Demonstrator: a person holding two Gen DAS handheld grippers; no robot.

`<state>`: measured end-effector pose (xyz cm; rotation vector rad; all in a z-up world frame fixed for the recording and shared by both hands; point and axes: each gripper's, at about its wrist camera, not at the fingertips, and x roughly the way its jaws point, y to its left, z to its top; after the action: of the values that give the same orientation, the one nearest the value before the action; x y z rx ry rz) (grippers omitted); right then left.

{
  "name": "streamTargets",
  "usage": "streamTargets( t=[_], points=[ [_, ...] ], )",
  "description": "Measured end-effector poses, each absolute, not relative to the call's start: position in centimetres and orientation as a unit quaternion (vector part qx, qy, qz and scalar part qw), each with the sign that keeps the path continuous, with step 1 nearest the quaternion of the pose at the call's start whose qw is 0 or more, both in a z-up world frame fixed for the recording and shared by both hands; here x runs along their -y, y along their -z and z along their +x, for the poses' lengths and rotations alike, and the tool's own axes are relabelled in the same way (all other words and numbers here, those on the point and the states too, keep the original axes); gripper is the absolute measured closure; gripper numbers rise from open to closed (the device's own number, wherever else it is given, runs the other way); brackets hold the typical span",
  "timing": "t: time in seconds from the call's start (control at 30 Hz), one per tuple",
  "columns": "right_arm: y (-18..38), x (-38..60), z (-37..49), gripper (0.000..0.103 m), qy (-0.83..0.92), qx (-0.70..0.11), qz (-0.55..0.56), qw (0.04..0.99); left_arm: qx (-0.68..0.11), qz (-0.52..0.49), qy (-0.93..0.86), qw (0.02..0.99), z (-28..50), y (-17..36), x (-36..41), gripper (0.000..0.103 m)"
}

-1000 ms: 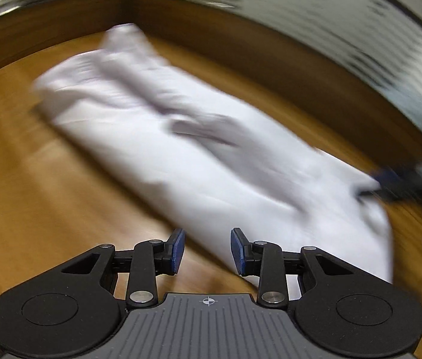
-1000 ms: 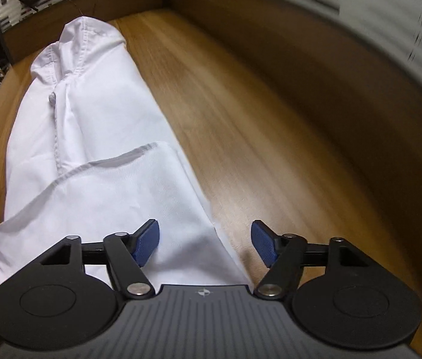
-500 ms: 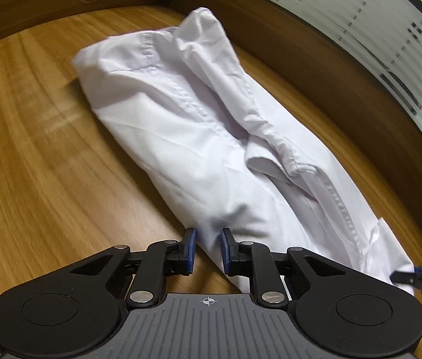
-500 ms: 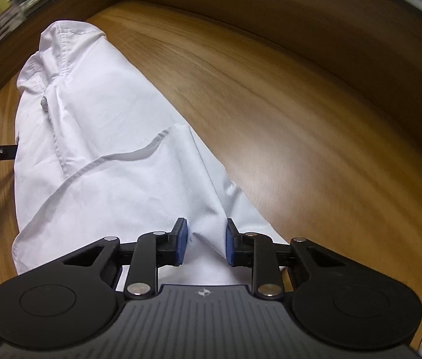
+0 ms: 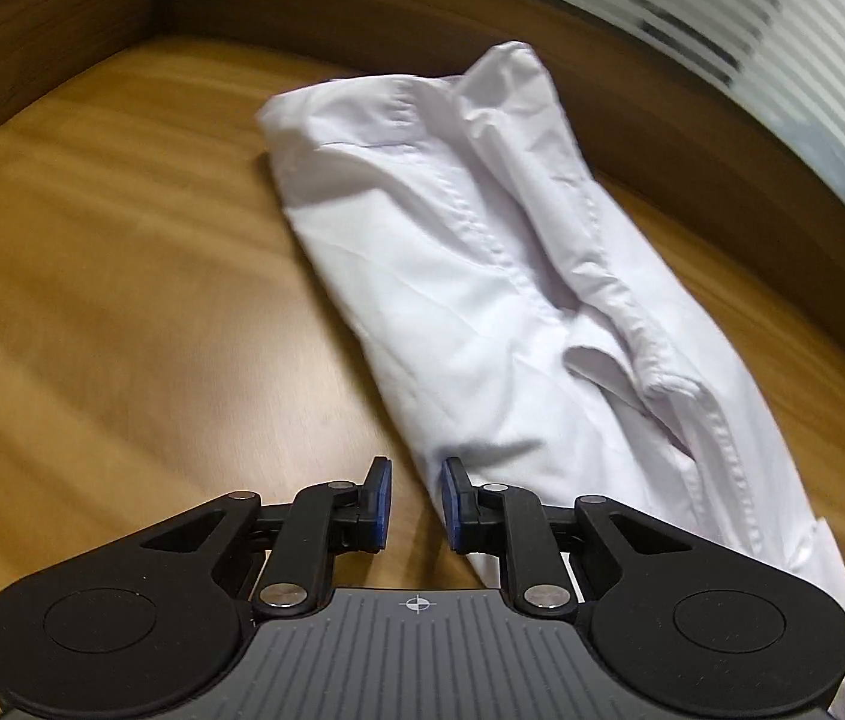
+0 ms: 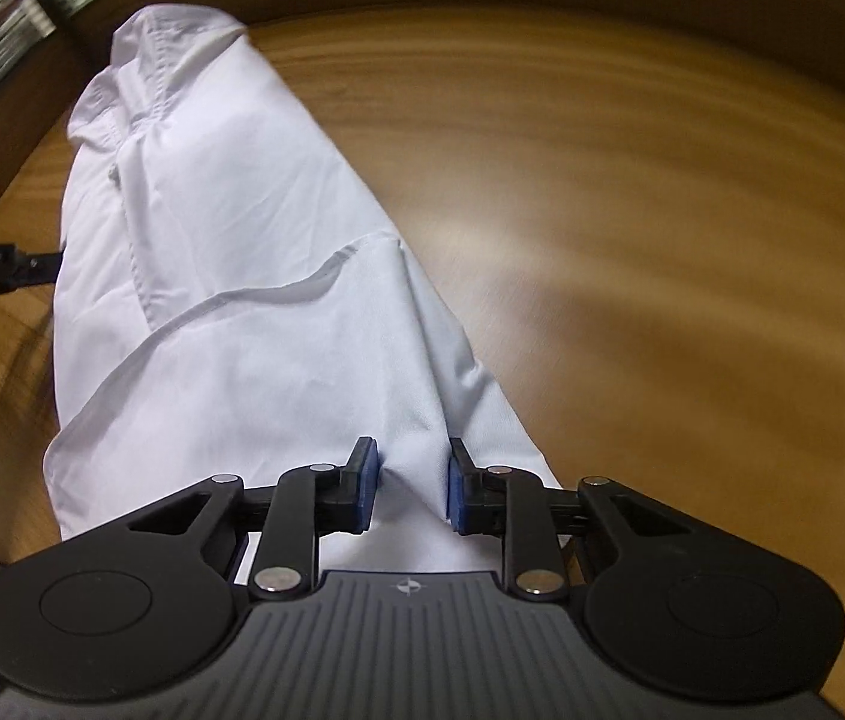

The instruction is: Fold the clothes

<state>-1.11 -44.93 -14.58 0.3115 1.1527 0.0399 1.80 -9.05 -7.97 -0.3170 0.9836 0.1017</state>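
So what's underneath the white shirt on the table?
The white shirt lies folded lengthwise on the wooden table, whose bare wood shows all around it. Anything under the cloth is covered; no lump suggests an object beneath, but that cannot be confirmed.

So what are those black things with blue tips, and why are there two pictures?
A person holds a pinching tool in each hand, and each tool has a camera looking along its two fingers. One picture comes from the left gripper, the other from the right gripper. A white shirt, folded long and narrow, lies on a wooden table. The right gripper pinches a ridge of the shirt's cloth. The left one sits at the shirt's edge, nearly closed, with bare wood showing in its gap.
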Motion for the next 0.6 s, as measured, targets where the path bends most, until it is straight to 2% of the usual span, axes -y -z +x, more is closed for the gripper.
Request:
streamTargets(
  t=[0.27, 0.6],
  points=[
    [14.8, 43.1, -3.1, 0.076, 0.044, -0.535, 0.192, 0.821, -0.478, -0.077, 0.026, 0.875, 6.8, 8.0, 4.3, 0.084],
    [13.8, 38.0, -7.8, 0.076, 0.047, -0.533, 0.204, 0.820, -0.421, -0.040, 0.090, 0.902, 2.7, 2.3, 3.0, 0.084]
  ],
)
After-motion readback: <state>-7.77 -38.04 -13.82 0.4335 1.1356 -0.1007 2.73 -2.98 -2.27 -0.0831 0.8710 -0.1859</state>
